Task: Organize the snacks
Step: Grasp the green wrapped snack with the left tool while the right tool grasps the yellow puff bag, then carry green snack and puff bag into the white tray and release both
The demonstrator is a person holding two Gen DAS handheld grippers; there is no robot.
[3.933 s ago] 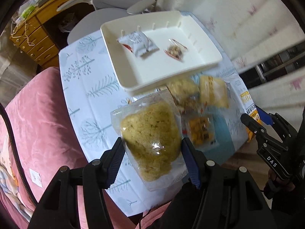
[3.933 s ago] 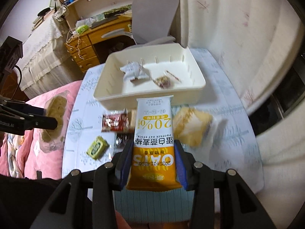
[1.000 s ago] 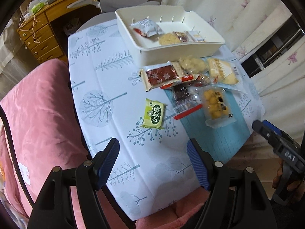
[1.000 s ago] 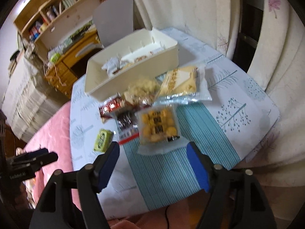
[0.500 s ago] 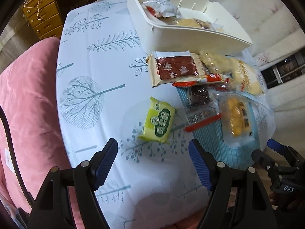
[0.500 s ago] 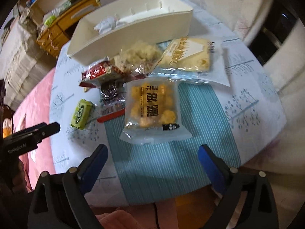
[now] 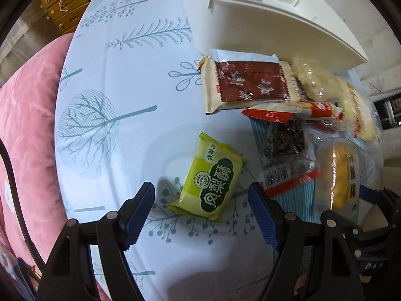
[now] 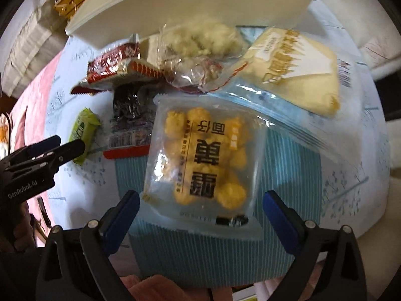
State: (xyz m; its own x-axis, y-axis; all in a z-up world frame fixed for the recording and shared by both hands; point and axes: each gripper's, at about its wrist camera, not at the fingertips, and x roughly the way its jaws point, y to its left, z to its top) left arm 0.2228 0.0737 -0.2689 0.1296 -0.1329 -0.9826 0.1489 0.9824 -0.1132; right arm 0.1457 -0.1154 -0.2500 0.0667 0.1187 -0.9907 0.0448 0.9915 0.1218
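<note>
My left gripper (image 7: 201, 207) is open, its blue pads on either side of the near end of a small green pastry packet (image 7: 210, 181) on the tablecloth. My right gripper (image 8: 200, 212) is open around the near end of a clear bag of yellow puffs (image 8: 204, 160). The white tray (image 7: 255, 22) stands at the far side with a few snacks in it. Between the tray and the grippers lie a dark red snowflake packet (image 7: 250, 85), a dark packet with a barcode (image 7: 285, 145), a clear bag of pale crumbly snack (image 8: 200, 42) and a cream bread bag (image 8: 295, 67).
The table has a white tree-print cloth (image 7: 112, 100) with a teal striped mat (image 8: 205, 250) under the right-hand snacks. A pink cushion (image 7: 22, 115) lies along the left table edge. A wooden drawer unit (image 7: 62, 5) stands far left. The left gripper also shows in the right wrist view (image 8: 37, 160).
Both grippers have dropped closer to the table: the left one onto the green packet, the right one onto the yellow puff bag. Both stay open.
</note>
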